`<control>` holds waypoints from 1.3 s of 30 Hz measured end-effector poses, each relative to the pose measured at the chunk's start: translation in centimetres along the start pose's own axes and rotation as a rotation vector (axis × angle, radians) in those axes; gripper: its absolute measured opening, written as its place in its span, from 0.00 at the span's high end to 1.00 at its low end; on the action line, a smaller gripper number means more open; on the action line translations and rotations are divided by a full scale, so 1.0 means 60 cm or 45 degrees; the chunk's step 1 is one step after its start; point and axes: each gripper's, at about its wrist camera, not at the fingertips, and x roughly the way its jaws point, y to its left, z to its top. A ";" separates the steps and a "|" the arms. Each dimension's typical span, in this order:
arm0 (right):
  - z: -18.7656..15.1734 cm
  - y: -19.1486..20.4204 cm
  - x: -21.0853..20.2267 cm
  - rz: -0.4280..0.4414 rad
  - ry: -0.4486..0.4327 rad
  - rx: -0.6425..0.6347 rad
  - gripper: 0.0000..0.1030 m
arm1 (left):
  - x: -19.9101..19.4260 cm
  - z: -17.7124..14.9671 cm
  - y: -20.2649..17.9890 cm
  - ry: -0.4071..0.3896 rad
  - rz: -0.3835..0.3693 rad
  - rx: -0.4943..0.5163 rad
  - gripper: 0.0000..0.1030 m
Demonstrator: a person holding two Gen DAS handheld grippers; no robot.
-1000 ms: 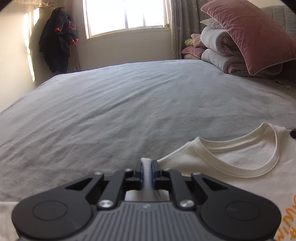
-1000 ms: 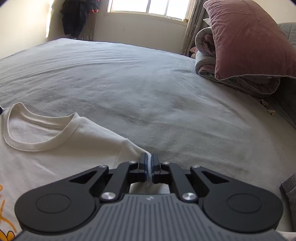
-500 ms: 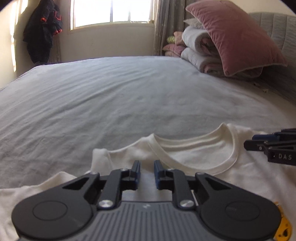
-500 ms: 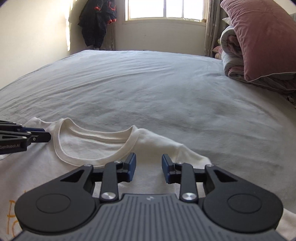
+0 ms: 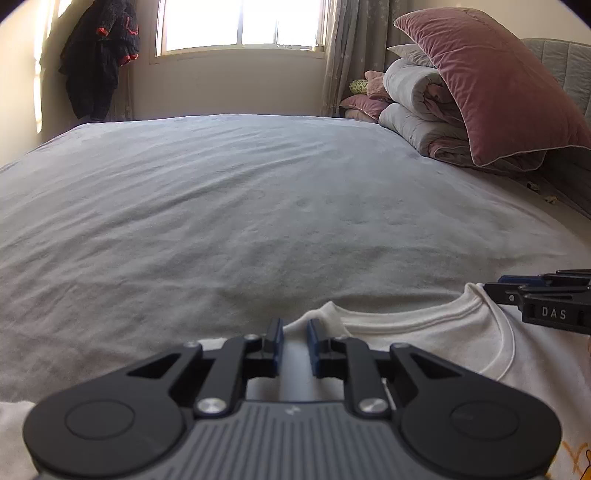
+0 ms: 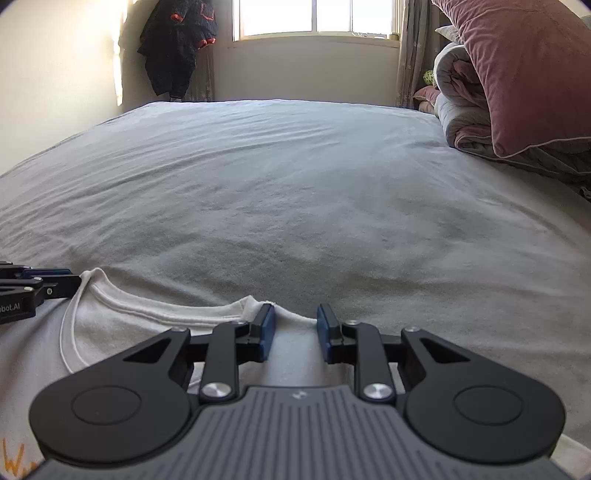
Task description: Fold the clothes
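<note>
A grey bed (image 5: 229,206) fills the room below a bright window (image 5: 240,22). A cream T-shirt (image 6: 122,325) lies flat at its near edge, collar facing away. The left gripper (image 5: 294,334) stands narrowly parted over its shoulder; the right gripper (image 6: 293,325), jaws just narrowing, grips nothing.

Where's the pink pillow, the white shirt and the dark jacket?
Pink velvet pillow (image 5: 495,85), left wrist view, its middle.
White cotton T-shirt (image 6: 122,325), right wrist view, inside the neck opening.
Dark hanging jacket (image 5: 98,66), left wrist view, its body.
</note>
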 end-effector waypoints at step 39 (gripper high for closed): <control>-0.239 0.053 -0.376 0.008 0.153 -0.101 0.25 | -0.395 -0.269 -0.101 0.132 -0.214 0.333 0.14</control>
